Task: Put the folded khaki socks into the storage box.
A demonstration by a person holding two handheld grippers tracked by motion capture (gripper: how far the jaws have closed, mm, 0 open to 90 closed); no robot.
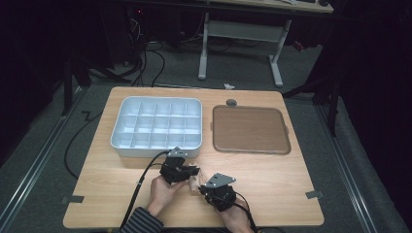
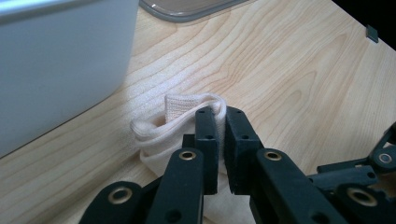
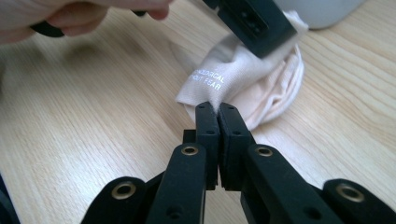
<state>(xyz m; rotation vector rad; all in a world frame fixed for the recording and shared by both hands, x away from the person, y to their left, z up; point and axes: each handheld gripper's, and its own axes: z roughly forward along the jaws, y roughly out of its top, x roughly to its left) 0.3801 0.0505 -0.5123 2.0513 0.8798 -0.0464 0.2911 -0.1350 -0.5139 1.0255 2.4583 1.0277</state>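
You're mid-fold on the one cream sock [image 3: 243, 79], bunched on the worktop [image 1: 272, 174] between your two tools, just in front of the divided white bin [image 1: 158, 125]. Left tool [image 2: 221, 116] is clamped on its cuff edge; right tool [image 3: 217, 108] is pinched shut on the near fabric edge. Next, probably: lift together and tuck into one compartment. One bin, one brown tray [image 1: 250, 129].

sock [image 3: 243, 88]: cream, with white lettering
compartment box [image 1: 158, 126]: pale grey-white
tray [image 1: 250, 129], beside the compartment box: brown, grey rim
table [image 1: 272, 170]: light wood grain
sleeve [image 1: 143, 222]: seemingly dark-and-light stripes
grippers: black
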